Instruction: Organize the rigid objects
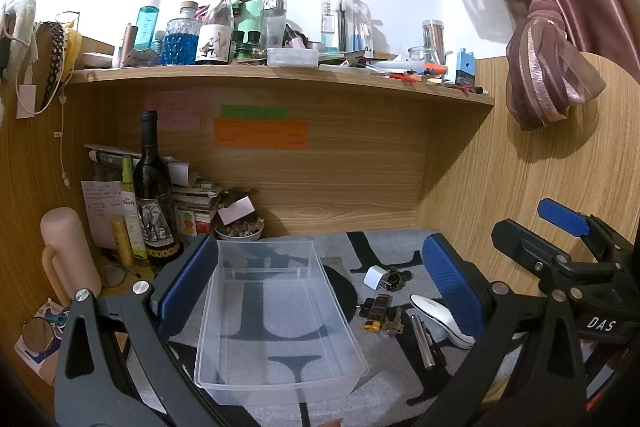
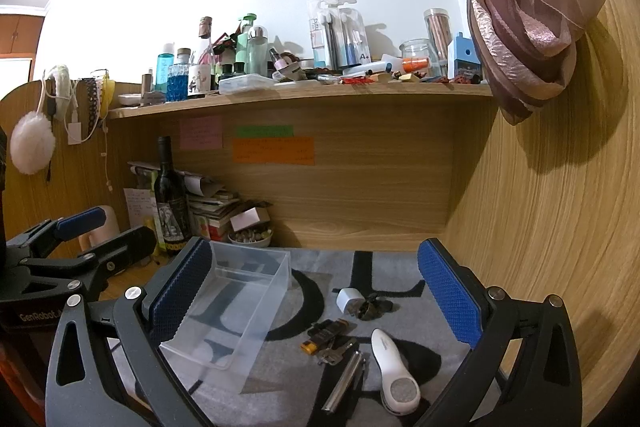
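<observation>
Both my jaws stand wide apart, holding nothing. The clear bin [image 1: 276, 311] sits empty on the table's grey mat [image 2: 404, 267], with the white charger [image 2: 346, 301], keys [image 2: 334, 353], metal tube [image 2: 344, 383] and white shaver [image 2: 394, 375] just right of it. The slim tube may roll away if I pinch it off-centre.

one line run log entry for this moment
stage: pre-grasp | left gripper: open, over clear bin, empty | right gripper: open, empty | white charger, keys, metal cylinder, white device: on mat
</observation>
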Demonstrator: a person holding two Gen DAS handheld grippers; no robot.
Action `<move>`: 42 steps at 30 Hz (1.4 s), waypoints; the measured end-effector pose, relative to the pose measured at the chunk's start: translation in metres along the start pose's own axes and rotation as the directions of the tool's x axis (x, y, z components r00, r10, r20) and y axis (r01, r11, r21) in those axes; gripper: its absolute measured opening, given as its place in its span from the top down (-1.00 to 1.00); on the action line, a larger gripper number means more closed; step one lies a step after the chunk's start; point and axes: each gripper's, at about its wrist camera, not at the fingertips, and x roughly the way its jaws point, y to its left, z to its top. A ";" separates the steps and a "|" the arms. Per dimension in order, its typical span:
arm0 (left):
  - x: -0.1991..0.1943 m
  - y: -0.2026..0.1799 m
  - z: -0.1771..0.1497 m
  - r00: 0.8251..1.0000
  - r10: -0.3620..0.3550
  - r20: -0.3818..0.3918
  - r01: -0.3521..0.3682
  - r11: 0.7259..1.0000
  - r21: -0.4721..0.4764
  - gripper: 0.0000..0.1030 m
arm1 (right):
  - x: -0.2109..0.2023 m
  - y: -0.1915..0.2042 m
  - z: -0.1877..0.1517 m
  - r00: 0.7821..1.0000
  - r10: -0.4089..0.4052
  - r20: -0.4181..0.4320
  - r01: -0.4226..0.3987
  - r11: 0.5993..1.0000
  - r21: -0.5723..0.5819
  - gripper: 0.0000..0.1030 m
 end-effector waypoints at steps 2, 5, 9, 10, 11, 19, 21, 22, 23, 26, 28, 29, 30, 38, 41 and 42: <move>0.000 -0.001 0.000 1.000 0.001 0.000 -0.001 1.000 0.000 -1.00 | -0.001 0.001 0.000 1.000 0.000 0.000 0.000 1.000 0.000 -1.00; 0.000 0.000 0.000 1.000 -0.001 0.000 0.001 1.000 0.000 -1.00 | -0.001 0.001 0.000 1.000 0.000 0.001 0.000 1.000 -0.002 -1.00; 0.000 0.000 0.000 1.000 0.002 0.002 -0.002 1.000 0.001 -1.00 | -0.002 0.002 0.001 1.000 0.001 0.003 -0.001 1.000 -0.004 -1.00; 0.000 0.000 0.000 1.000 0.002 0.002 -0.002 1.000 0.001 -1.00 | -0.002 0.003 0.002 1.000 0.001 0.003 -0.001 1.000 -0.005 -1.00; 0.000 0.000 0.000 1.000 0.001 0.002 -0.001 1.000 0.001 -1.00 | -0.002 0.003 0.002 1.000 0.000 0.003 0.000 1.000 -0.006 -1.00; 0.000 0.004 0.001 1.000 -0.012 -0.001 0.012 1.000 -0.016 -1.00 | -0.001 0.003 0.003 1.000 0.004 -0.003 -0.004 1.000 -0.005 -1.00; 0.003 0.007 0.001 0.999 -0.031 -0.013 0.030 0.999 -0.030 -1.00 | 0.002 0.003 0.000 1.000 0.003 -0.007 -0.003 1.000 -0.006 -1.00; 0.005 0.008 0.001 0.999 -0.037 -0.022 0.036 0.999 -0.034 -1.00 | 0.003 0.003 0.000 1.000 0.003 -0.009 -0.003 1.000 -0.006 -1.00; 0.008 0.009 0.001 0.999 -0.039 -0.031 0.038 0.999 -0.034 -1.00 | 0.004 0.003 0.000 1.000 0.002 -0.011 -0.002 1.000 -0.006 -1.00; 0.015 0.012 -0.002 0.998 -0.039 -0.044 0.038 0.998 -0.041 -1.00 | 0.008 0.001 -0.002 1.000 -0.003 -0.020 0.003 1.000 -0.004 -1.00; 0.020 0.017 -0.004 0.998 -0.045 -0.054 0.042 0.998 -0.050 -0.97 | 0.012 -0.001 -0.003 1.000 -0.011 -0.030 0.011 1.000 -0.001 -1.00; 0.021 0.019 -0.005 0.997 -0.045 -0.058 0.042 0.998 -0.054 -0.89 | 0.014 -0.001 -0.004 0.999 -0.012 -0.034 0.012 1.000 0.001 -1.00; 0.025 0.022 -0.005 0.997 -0.044 -0.069 0.040 0.997 -0.060 -0.83 | 0.018 -0.003 -0.005 0.999 -0.016 -0.042 0.016 1.000 0.005 -1.00; 0.064 0.059 -0.012 0.982 -0.016 -0.190 0.006 0.999 -0.052 -0.52 | 0.048 -0.023 -0.016 0.990 -0.081 -0.115 0.085 0.996 0.026 -1.00; 0.084 0.076 -0.020 0.963 -0.011 -0.270 -0.003 0.999 -0.051 -0.32 | 0.064 -0.037 -0.020 0.980 -0.117 -0.161 0.127 0.990 0.053 -1.00; 0.090 0.082 -0.023 0.956 -0.013 -0.293 -0.004 0.998 -0.057 -0.28 | 0.069 -0.042 -0.021 0.976 -0.123 -0.181 0.136 0.989 0.063 -1.00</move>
